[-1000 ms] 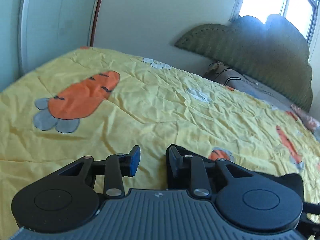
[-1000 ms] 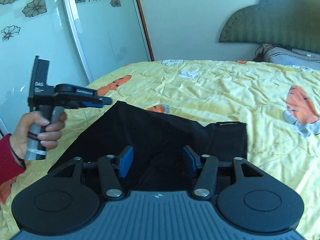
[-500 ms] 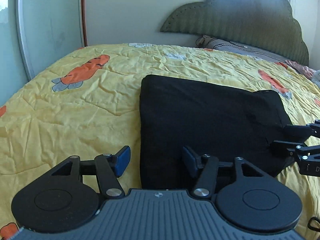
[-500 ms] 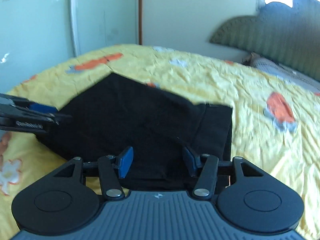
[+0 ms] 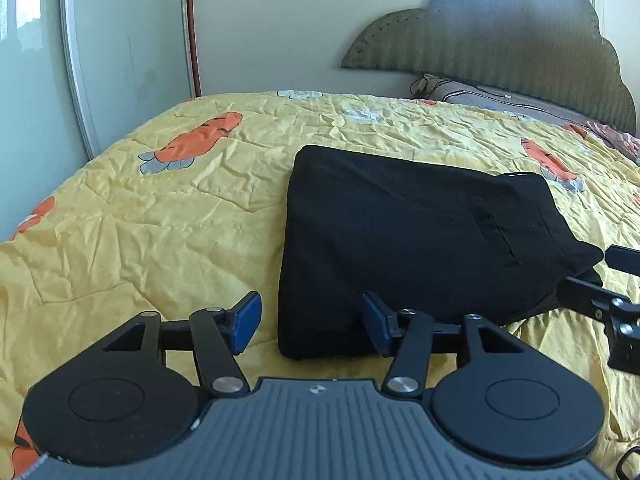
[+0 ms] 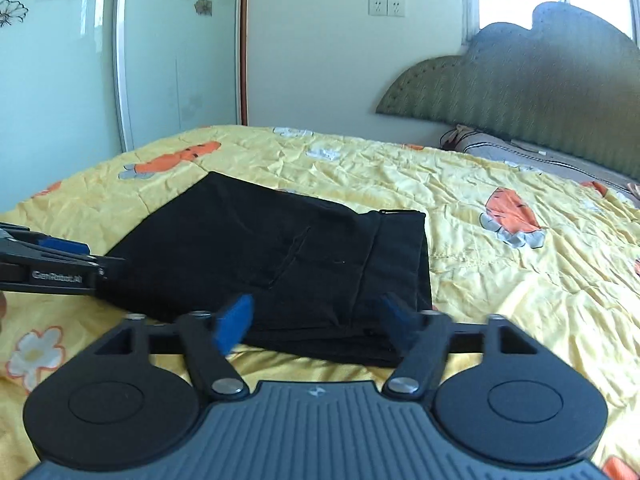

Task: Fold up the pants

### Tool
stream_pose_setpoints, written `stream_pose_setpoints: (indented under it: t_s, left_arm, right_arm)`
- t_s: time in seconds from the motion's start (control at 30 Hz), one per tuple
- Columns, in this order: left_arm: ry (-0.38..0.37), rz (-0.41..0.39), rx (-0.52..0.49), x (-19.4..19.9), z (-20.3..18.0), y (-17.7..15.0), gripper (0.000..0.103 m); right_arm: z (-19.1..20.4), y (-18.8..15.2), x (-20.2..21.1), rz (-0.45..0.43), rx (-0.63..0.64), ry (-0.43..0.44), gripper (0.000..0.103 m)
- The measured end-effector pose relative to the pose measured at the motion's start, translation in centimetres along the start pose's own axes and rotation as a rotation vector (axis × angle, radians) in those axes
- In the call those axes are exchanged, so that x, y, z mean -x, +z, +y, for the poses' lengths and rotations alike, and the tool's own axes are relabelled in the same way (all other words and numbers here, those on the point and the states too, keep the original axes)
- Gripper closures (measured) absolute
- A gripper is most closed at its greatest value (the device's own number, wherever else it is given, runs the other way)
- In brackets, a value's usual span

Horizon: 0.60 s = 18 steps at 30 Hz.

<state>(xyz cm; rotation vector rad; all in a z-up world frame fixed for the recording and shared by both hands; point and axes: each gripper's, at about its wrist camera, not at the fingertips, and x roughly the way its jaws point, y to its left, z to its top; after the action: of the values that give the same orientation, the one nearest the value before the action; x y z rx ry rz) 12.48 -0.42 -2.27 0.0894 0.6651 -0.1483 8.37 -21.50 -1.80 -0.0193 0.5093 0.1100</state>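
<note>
- Your left gripper (image 5: 311,327) has its blue-padded jaws apart; the near left corner of the folded black fabric pants (image 5: 404,236) lies just ahead between them, and neither pad presses on it.
- Your right gripper (image 6: 316,322) has its jaws opening, spread wide before the near right edge of the pants (image 6: 288,264), with no pad pressing the cloth.
- The pants lie flat in a folded rectangular stack on the yellow carrot-print quilted bedspread (image 5: 160,216).
- Farther back stand the green scalloped padded headboard (image 6: 520,104) and the pale glass sliding wardrobe doors (image 6: 60,80).
</note>
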Motion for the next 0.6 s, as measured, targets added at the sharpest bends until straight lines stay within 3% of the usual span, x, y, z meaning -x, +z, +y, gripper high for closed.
stream_pose_setpoints:
  t_s: [0.13, 0.3, 0.43, 0.6]
  left_arm:
    - [-0.004, 0.013, 0.005, 0.6, -0.2, -0.7, 0.036]
    - [-0.025, 0.049, -0.019, 1.2, -0.1, -1.8, 0.029]
    - [-0.025, 0.069, -0.026, 1.4, 0.1, -2.8, 0.028]
    - [-0.023, 0.063, -0.003, 1.5, 0.1, -3.3, 0.024]
  right_arm:
    - [1.1, -1.5, 1.2, 0.060, 0.011, -0.007, 0.017]
    - [1.7, -3.1, 3.8, 0.089, -0.065, 0.019, 0.017]
    - [2.3, -3.0, 5.2, 0.131, -0.146, 0.051, 0.010]
    - [3.4, -1.8, 5.2, 0.129, -0.119, 0.021, 0.000]
